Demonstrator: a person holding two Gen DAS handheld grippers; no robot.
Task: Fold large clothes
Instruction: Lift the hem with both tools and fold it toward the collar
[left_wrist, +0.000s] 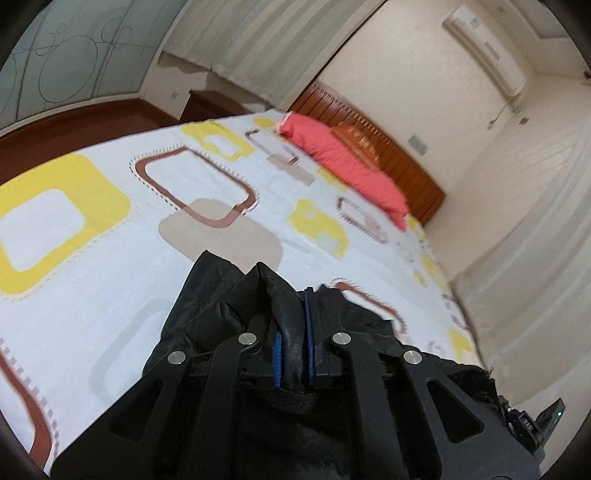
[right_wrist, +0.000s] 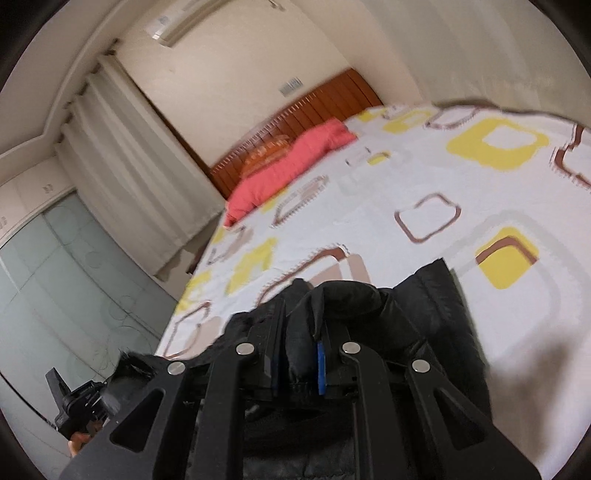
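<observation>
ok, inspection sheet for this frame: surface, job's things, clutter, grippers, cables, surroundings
Surface: bed sheet, white with yellow and brown squares, mostly bare.
Job's things: black garment, padded-looking, bunched; both grippers hold it above the sheet.
Clutter: red pillow at the wooden headboard.
Grippers: left gripper shut on a fold of the garment; right gripper shut on another fold.
Cables: nothing seen on the bed; a line hangs from the air conditioner.
Surroundings: pale curtains, frosted glass wardrobe doors; views motion-blurred.
</observation>
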